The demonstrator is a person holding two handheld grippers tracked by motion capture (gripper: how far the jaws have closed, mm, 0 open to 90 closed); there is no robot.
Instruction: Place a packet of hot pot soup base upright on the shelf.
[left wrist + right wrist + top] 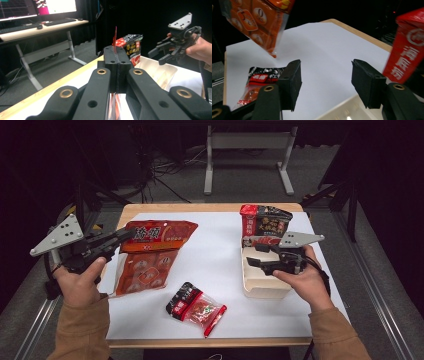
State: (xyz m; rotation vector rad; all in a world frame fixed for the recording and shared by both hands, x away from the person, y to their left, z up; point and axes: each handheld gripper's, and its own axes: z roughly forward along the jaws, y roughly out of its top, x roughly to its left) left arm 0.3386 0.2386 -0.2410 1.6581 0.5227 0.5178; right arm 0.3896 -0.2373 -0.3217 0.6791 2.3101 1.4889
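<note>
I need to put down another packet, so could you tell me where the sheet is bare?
Bare: the middle strip between the orange bag and the cream tray, and the near-right corner. Crowded: the tray's far end, beside the red-black bag.

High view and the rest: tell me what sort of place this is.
Probably a lab or office used for recording. A height-adjustable desk carries monitors and a keyboard, cables lie on grey carpet, and the work table is paper-covered.
</note>
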